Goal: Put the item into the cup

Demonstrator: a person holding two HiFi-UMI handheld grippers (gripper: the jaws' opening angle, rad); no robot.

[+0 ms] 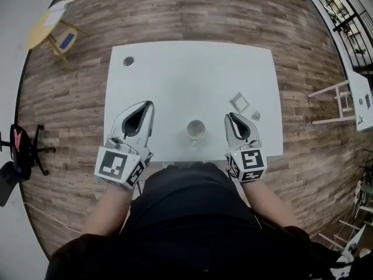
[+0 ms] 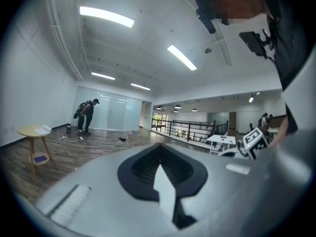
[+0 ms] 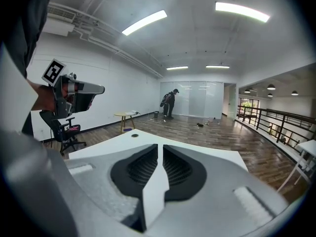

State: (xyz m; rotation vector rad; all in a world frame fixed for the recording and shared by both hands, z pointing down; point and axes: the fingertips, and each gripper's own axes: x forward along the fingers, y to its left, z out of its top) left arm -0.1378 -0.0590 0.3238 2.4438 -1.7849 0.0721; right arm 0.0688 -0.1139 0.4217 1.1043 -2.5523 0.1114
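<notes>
In the head view a white cup (image 1: 196,129) stands upright near the front edge of the white table (image 1: 192,74), between my two grippers. A small square frame-like piece (image 1: 239,102) and a small grey piece (image 1: 255,115) lie to the right of the cup, just beyond my right gripper (image 1: 229,117). That gripper's jaws stand a thin slit apart with nothing between them (image 3: 158,146). My left gripper (image 1: 149,104) hovers left of the cup, its tips meeting and empty (image 2: 158,146). The cup is hidden in both gripper views.
A small round dark thing (image 1: 128,61) sits at the table's far left corner. On the wooden floor are a yellow side table (image 1: 45,27), a black office chair (image 1: 23,150) and white furniture (image 1: 349,98) by a railing. A person (image 3: 169,102) stands far off.
</notes>
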